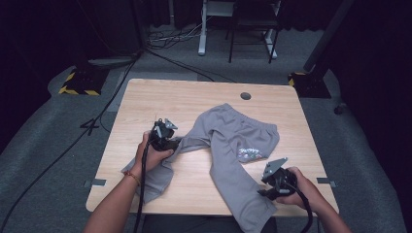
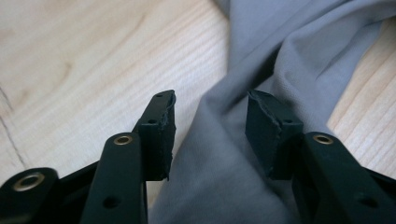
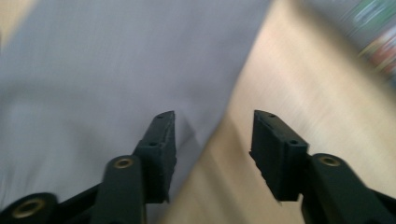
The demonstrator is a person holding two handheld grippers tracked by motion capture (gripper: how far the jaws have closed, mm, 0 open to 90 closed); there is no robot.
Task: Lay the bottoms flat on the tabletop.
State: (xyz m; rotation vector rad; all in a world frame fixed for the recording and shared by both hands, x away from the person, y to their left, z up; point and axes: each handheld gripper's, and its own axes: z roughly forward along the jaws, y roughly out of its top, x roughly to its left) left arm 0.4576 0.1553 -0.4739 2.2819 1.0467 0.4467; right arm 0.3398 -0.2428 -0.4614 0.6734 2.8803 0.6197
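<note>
Grey sweatpants lie spread on the wooden table, waistband to the right and both legs running toward the near edge. My left gripper hovers over the left leg where it bunches. In the left gripper view its jaws stand open, with grey cloth below the gap and neither pad pressing on it. My right gripper is near the front right, at the edge of the right leg. The right gripper view is blurred. Its jaws stand open astride the cloth's edge and bare wood.
A coloured print marks the pants near the waistband. A round cable hole sits at the table's far edge. The right leg hangs over the near edge. Beyond the table are floor cables, stand bases and a chair frame.
</note>
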